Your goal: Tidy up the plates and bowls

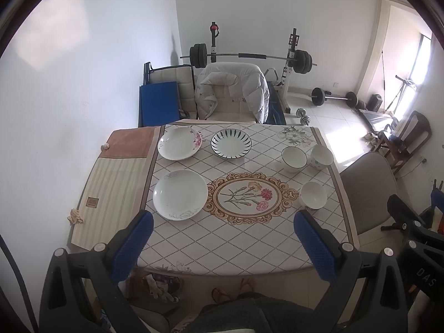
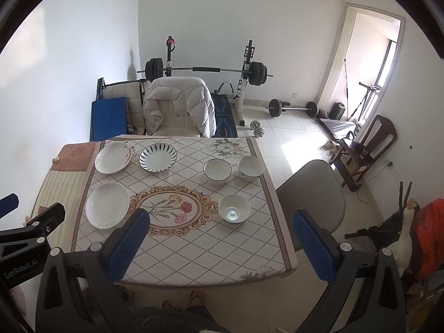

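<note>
Three plates lie on the table's left side: a white plate (image 1: pixel 179 194) near me, a pink-flowered plate (image 1: pixel 179 142) behind it, and a green-striped plate (image 1: pixel 231 143) at the back middle. Three bowls stand on the right: a white bowl (image 1: pixel 313 195) nearest, a dark-rimmed bowl (image 1: pixel 294 158) and a dotted bowl (image 1: pixel 321 156) behind it. The same bowls show in the right wrist view, with the nearest one (image 2: pixel 234 208) in front. My left gripper (image 1: pixel 223 238) is open and empty above the table's near edge. My right gripper (image 2: pixel 220 238) is open and empty, further right.
The table (image 1: pixel 222 244) carries a diamond-patterned cloth with a flower medallion, and a striped mat (image 1: pixel 111 194) on its left. A chair with a white jacket (image 1: pixel 233 94) stands behind it, a grey chair (image 1: pixel 369 191) at its right. Weights lie on the floor beyond.
</note>
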The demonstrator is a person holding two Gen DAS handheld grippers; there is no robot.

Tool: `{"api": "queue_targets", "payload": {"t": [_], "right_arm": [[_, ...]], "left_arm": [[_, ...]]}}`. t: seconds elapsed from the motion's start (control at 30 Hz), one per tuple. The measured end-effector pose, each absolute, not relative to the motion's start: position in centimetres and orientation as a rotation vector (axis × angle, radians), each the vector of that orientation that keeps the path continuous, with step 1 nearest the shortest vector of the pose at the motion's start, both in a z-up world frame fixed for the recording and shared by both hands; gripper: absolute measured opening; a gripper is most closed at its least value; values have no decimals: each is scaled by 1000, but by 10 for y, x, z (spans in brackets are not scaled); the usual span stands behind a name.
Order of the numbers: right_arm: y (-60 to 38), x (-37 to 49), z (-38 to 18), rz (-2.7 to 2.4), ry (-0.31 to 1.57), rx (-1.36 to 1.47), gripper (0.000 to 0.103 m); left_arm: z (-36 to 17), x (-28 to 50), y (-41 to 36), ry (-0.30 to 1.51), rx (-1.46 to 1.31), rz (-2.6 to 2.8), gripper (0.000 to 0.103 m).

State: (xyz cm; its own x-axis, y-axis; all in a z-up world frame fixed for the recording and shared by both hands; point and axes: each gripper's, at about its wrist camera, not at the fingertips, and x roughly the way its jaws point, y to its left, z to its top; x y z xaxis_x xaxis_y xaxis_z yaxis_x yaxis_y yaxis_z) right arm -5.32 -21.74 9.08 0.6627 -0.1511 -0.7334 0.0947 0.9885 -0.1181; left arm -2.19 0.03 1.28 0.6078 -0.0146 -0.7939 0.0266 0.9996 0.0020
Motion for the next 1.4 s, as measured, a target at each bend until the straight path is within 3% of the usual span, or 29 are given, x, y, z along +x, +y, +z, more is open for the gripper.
{"api": "queue_targets", "payload": {"t": [1.03, 1.4], "right_arm": [[-229, -60, 99, -141, 815, -49, 103], [-248, 9, 62, -32, 783, 42, 103]], "left_arm": [[20, -28, -16, 903, 23, -35, 103], [-21, 46, -3, 926, 12, 90, 103]]}}
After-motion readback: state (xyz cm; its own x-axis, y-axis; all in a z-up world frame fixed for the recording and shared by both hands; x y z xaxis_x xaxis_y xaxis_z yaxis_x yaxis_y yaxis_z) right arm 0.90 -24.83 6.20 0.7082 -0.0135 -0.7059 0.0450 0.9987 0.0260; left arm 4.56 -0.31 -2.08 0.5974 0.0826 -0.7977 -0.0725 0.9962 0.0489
